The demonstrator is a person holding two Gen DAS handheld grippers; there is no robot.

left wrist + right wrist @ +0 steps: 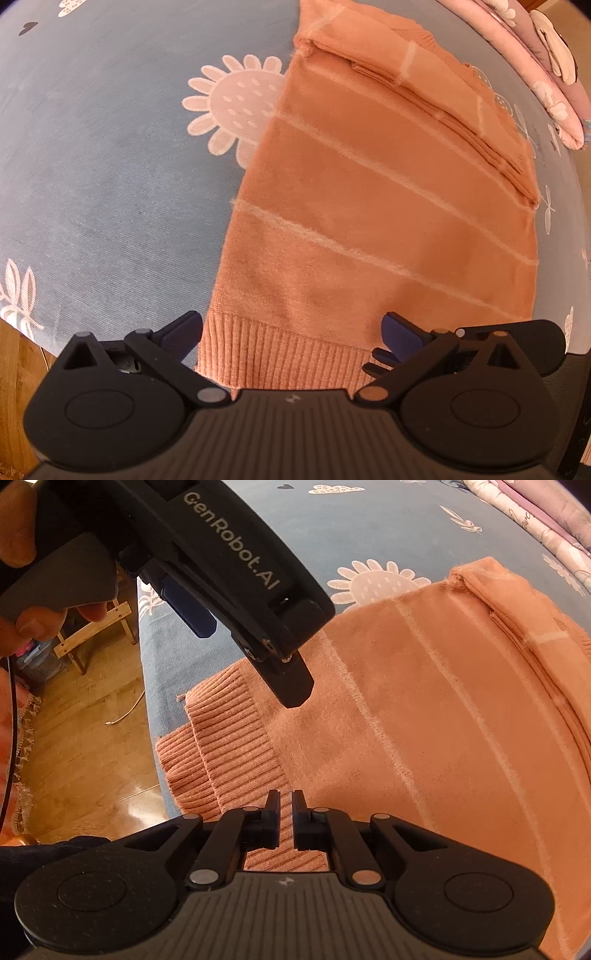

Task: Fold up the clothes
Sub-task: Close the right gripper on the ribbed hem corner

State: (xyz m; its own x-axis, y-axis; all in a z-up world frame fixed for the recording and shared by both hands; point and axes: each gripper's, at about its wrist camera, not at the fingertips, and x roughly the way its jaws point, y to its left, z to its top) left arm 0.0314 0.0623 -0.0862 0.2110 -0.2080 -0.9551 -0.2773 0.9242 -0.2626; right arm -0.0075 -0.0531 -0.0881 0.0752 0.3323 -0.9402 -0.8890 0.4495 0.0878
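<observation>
Left gripper (258,635) above sweater (424,709)

warm, fairly bright light fills both fisheye views, with a glossy glare patch on the wooden floor (140,797). straight edges bow hard toward the dark rounded corners. the orange sweater (369,229) looks soft and slightly blurred, shadows gentle.
</observation>
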